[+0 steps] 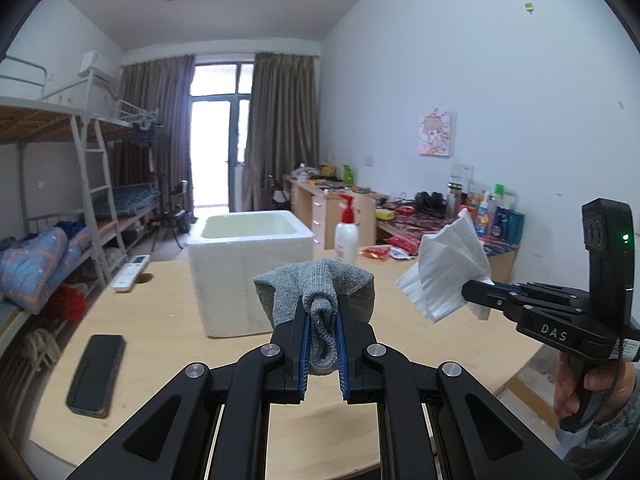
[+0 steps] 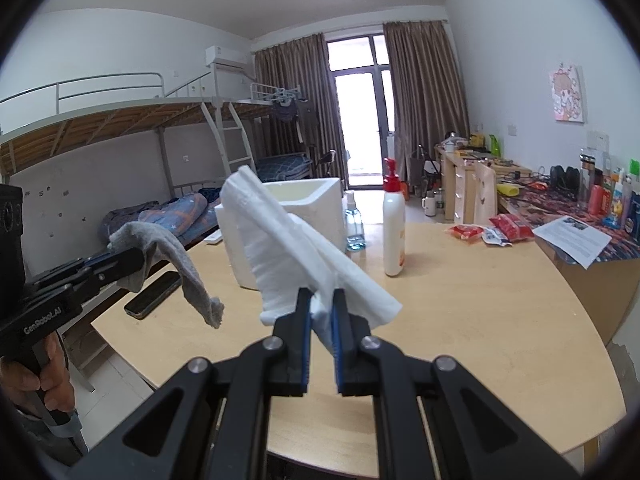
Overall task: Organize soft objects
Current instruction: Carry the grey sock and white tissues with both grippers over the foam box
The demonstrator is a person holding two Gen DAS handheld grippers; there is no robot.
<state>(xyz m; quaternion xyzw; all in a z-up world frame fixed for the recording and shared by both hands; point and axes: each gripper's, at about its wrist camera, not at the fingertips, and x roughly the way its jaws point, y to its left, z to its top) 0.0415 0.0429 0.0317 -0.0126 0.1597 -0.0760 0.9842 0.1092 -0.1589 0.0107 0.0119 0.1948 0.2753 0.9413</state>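
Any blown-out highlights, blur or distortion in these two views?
Left wrist: balcony door overexposed, fisheye bends the bunk, grey sock sharp. Right wrist: door also blown out, dark vignette at corners, white tissue sharp, table evenly lit.

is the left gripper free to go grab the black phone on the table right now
Probably not. The left gripper is shut on the grey sock, so its jaws are occupied. The path to the black phone looks clear on the table, but the sock would have to be dropped first.
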